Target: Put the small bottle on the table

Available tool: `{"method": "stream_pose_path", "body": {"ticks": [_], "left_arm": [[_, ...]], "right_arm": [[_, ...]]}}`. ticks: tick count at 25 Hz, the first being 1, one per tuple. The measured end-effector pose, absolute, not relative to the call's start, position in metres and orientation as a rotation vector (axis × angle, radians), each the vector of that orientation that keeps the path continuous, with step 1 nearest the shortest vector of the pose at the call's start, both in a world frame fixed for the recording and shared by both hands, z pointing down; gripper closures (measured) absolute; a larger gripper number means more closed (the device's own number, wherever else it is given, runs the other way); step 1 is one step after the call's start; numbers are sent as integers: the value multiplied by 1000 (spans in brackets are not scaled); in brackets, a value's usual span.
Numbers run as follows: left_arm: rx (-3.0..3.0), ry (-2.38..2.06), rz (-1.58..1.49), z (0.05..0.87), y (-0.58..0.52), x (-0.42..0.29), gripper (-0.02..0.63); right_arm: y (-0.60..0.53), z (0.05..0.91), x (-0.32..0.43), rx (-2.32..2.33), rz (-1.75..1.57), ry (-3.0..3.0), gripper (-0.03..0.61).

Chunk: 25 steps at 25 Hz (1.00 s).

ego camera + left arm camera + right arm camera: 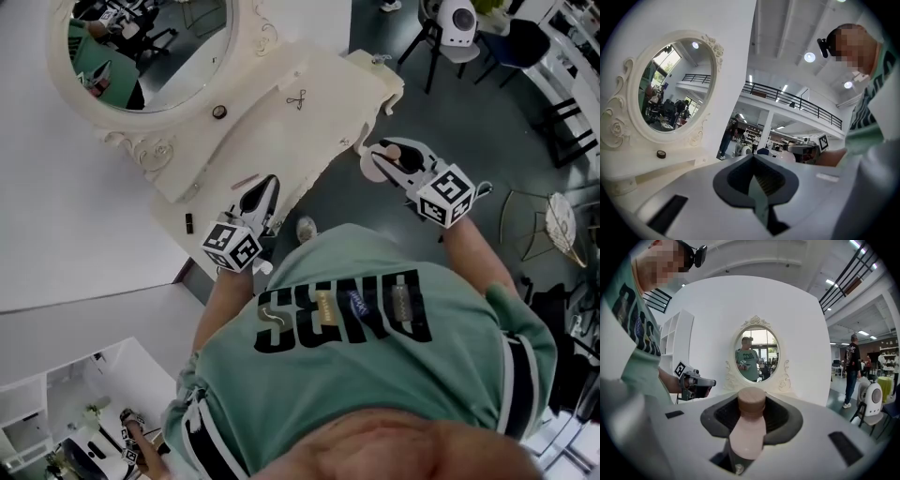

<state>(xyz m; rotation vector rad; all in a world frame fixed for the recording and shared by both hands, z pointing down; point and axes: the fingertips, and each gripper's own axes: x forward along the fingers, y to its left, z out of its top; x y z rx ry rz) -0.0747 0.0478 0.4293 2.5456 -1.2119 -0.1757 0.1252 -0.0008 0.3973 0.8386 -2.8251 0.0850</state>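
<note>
The cream dressing table (281, 131) slants across the upper middle of the head view. Its top is mostly bare between a small dark jar (218, 112) and scissors (296, 97). The right gripper (751, 416), just right of the table's front edge and over the dark floor, is partly closed on the small bottle (747, 437), which is pale pink with a tan cap. The left gripper (757, 180) is closed and empty, low at the table's front edge.

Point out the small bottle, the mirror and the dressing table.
small bottle (748, 432), right gripper view, its pale body
mirror (757, 355), right gripper view, the glass
dressing table (272, 131), head view, bare tabletop
</note>
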Motion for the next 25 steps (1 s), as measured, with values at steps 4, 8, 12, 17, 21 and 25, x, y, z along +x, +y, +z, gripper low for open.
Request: {"method": "stream_pose_path", "body": {"ticks": [4, 8, 12, 17, 21, 25], "left_arm": [[2569, -1162, -170, 429, -18, -106, 606], [2597, -1101, -155, 425, -81, -132, 606], [2604, -1065, -152, 430, -128, -151, 606], [2557, -1072, -161, 444, -161, -156, 606], [2532, -1144, -147, 448, -183, -147, 606], [2506, -1269, -156, 445, -213, -128, 606]], "right_arm": [[-61, 393, 94, 897, 100, -2819, 464], [-118, 386, 68, 960, 103, -2792, 463], [-163, 381, 53, 1012, 109, -2786, 463], [-205, 386, 49, 1009, 136, -2772, 464], [-239, 391, 63, 970, 144, -2789, 463], [-277, 397, 84, 883, 127, -2818, 463]]}}
